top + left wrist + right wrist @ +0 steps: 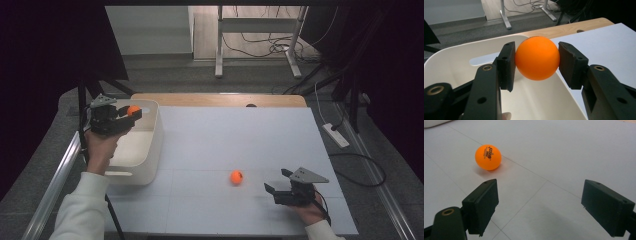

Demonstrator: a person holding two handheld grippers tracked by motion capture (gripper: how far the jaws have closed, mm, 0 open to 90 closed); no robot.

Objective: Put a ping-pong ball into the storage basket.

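The orange ball (488, 157) on the table bears dark print, too small to read.

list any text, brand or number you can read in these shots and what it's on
Orange ball on the table: a dark printed logo with smaller lines beneath it, too small and blurred to read for certain.
Orange ball in the left gripper: no print on the side that shows.
White bin: no text to be seen.
Left gripper and right gripper: no labels or numbers to be seen.
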